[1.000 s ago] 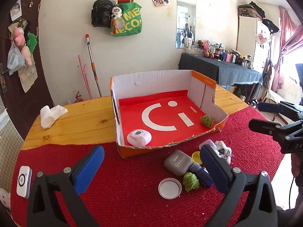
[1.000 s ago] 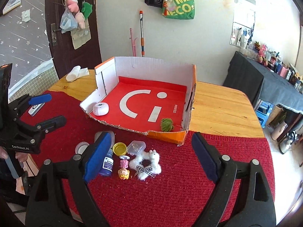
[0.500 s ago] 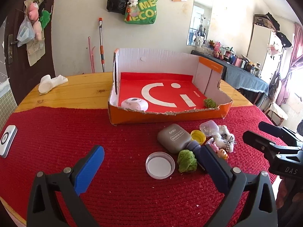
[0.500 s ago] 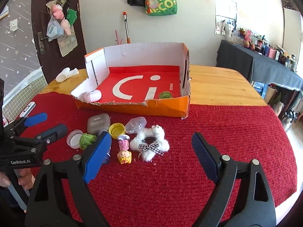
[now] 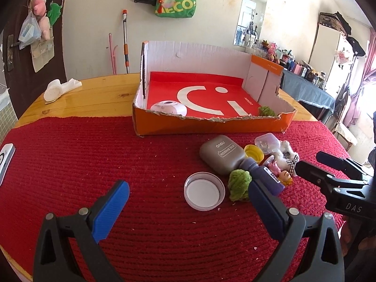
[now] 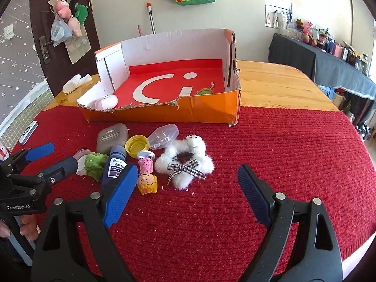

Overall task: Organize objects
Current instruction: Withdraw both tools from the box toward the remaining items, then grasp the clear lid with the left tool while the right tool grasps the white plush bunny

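Both handheld grippers have dropped lower and closer to the cluster of small objects over the past second, so the pile now fills the centre of each view rather than sitting small beneath the box, a sign that the first pick from this pile is probably about to begin. The dark bottle (image 6: 115, 164), the most elongated item, lies on its side in the left-centre of the right wrist view, its long axis running from its cap at upper right, near the yellow lid (image 6: 137, 146), down to its base at lower left behind the right gripper's blue pad. Around it sit a green fuzzy ball (image 6: 95, 163), a grey eyeshadow case (image 6: 112, 136), a clear round lid (image 5: 204, 191), a small doll figure (image 6: 147, 176), a clear capsule (image 6: 163, 135) and a white fluffy scrunchie (image 6: 185, 164), all on the red mat (image 6: 293, 152). The orange cardboard box (image 6: 206, 108), in the upper centre, already holds a white round gadget (image 5: 168, 108) and a second green ball (image 5: 266, 111). The left gripper (image 5: 188, 202) hangs open over the clear lid; the right gripper (image 6: 188, 183) is likewise open, empty, near the scrunchie.
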The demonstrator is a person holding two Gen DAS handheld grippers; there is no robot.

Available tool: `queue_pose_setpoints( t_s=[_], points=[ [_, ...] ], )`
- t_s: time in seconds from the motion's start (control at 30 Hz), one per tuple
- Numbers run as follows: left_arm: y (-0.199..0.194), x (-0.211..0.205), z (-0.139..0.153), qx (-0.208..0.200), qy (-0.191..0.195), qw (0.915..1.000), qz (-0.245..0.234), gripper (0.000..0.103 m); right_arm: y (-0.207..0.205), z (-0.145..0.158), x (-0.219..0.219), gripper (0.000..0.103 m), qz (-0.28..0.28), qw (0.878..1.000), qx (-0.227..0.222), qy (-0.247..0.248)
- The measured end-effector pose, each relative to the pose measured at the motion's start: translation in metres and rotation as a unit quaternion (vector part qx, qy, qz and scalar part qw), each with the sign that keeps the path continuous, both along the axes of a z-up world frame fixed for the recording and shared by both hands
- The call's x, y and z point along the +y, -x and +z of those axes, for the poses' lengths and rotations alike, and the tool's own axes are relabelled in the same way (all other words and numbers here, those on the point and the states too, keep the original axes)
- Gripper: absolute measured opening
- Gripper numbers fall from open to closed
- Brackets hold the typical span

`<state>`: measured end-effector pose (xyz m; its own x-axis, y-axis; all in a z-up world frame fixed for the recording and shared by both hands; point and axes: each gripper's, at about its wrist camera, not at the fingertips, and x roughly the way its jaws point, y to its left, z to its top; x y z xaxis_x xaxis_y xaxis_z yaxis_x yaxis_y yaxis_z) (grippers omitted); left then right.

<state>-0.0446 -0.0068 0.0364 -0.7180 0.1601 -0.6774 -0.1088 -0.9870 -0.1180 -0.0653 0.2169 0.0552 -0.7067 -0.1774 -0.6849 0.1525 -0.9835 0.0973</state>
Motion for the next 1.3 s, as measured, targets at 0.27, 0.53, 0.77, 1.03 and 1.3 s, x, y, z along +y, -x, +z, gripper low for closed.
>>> queue_pose_setpoints(
  t_s=[0.27, 0.53, 0.77, 1.03, 1.3],
  points=[
    [0.004, -0.006, -0.007, -0.025, 0.011, 0.9996, -0.011, 0.103, 0.011, -0.008, 0.011, 0.087, -0.002, 1.0, -0.023, 0.0],
    [0.011, -0.009, -0.011, -0.046, 0.02, 0.9982, -0.034, 0.102, 0.022, -0.016, 0.016, 0.087, 0.006, 0.999, -0.05, 0.001],
    [0.021, -0.005, -0.015, -0.064, 0.045, 0.9957, -0.049, 0.102, 0.028, -0.017, 0.014, 0.087, 0.015, 0.998, -0.059, -0.017],
    [0.028, -0.002, -0.02, -0.069, 0.069, 0.9932, -0.063, 0.101, 0.032, -0.018, 0.006, 0.087, 0.031, 0.997, -0.061, -0.042],
    [0.031, -0.003, -0.02, -0.062, 0.062, 0.9935, -0.072, 0.092, 0.036, -0.018, 0.001, 0.087, 0.047, 0.996, -0.058, -0.047]
  ],
)
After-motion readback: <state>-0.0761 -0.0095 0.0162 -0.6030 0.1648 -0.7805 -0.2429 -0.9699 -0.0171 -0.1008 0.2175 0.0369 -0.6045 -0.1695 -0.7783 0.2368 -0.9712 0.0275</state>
